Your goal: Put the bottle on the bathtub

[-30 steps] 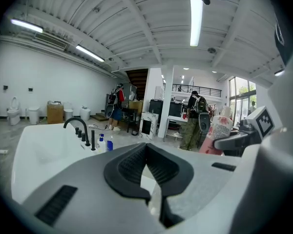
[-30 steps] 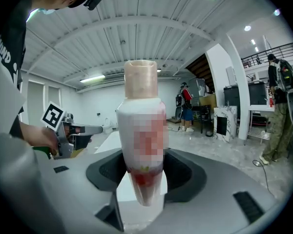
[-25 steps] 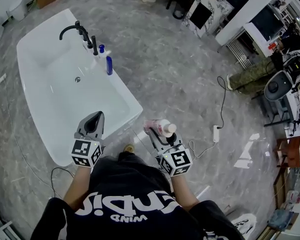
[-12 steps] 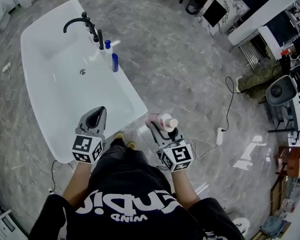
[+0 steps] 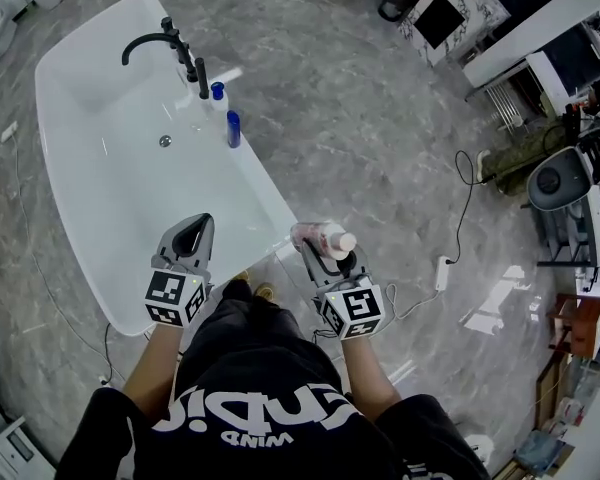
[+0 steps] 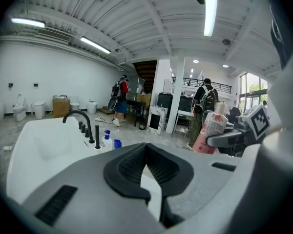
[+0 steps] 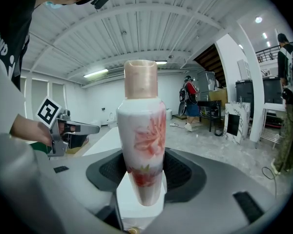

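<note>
**One bottle gripped on the right, not on the bathtub**

Nearest, lower centre of the head view: two grippers side by side, one marker cube (image 5: pixel 352 310) on each.

At the right gripper (image 5: pixel 323 252), jaws clamped on one bottle (image 5: pixel 325 238), white with pink flowers and a beige cap. In the right gripper view, the same bottle (image 7: pixel 141 140) standing straight up in the frame, pads pressed on its lower body.

Bottle in the air over the grey marble floor (image 5: pixel 380 138), just right of the near corner of the bathtub (image 5: pixel 80 183), not touching it.

At the left gripper (image 5: pixel 190 236), above the tub's near end, jaws together with nothing between them.

Farther, upper left:
- one white tub with one drain (image 5: pixel 165 141) in its bottom
- one black tap (image 5: pixel 145 43) at the far end
- two small bottles on the right rim, one pale with a blue cap (image 5: pixel 217 92), one blue (image 5: pixel 233 128), close together

Right of centre: one white power strip (image 5: pixel 442 265) on the floor, cable attached.

Farthest, in the left gripper view: two people with backpacks (image 6: pixel 121 92) (image 6: pixel 205 97), well apart.
</note>
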